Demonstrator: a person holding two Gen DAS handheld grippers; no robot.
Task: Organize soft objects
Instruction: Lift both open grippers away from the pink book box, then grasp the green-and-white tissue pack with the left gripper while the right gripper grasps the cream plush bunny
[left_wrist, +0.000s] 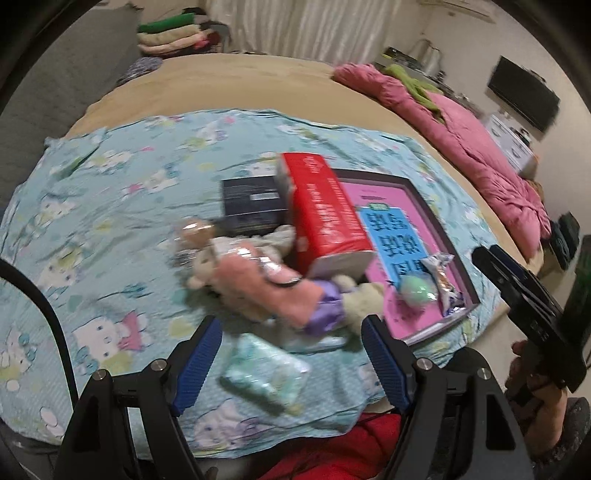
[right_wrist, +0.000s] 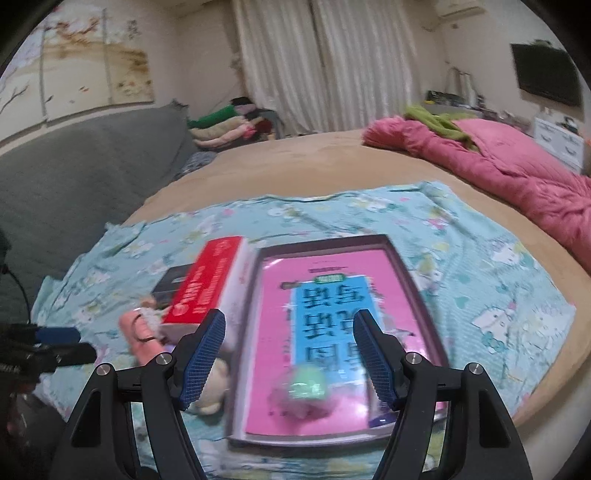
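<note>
A heap of plush toys (left_wrist: 266, 280) in pink, cream and purple lies on the blue cartoon-print sheet (left_wrist: 103, 206), beside a red box (left_wrist: 325, 214). A pale green wrapped packet (left_wrist: 266, 373) rests on the sheet just under my left gripper (left_wrist: 291, 365), which hangs open above it with nothing between its fingers. A flat box with a pink and blue lid (right_wrist: 332, 325) holds a green soft ball (right_wrist: 306, 387) and a foil snack bag (left_wrist: 443, 284). My right gripper (right_wrist: 291, 354) hovers open over that lid, above the ball, holding nothing. The right gripper also shows at the left wrist view's right edge (left_wrist: 524, 299).
A dark box (left_wrist: 255, 206) sits behind the plush heap. A pink quilt (left_wrist: 465, 144) with a green cloth lies along the bed's right side. Folded clothes (right_wrist: 229, 125) are stacked at the far end by a grey headboard (right_wrist: 74, 173). Red fabric (left_wrist: 351, 443) shows below the left gripper.
</note>
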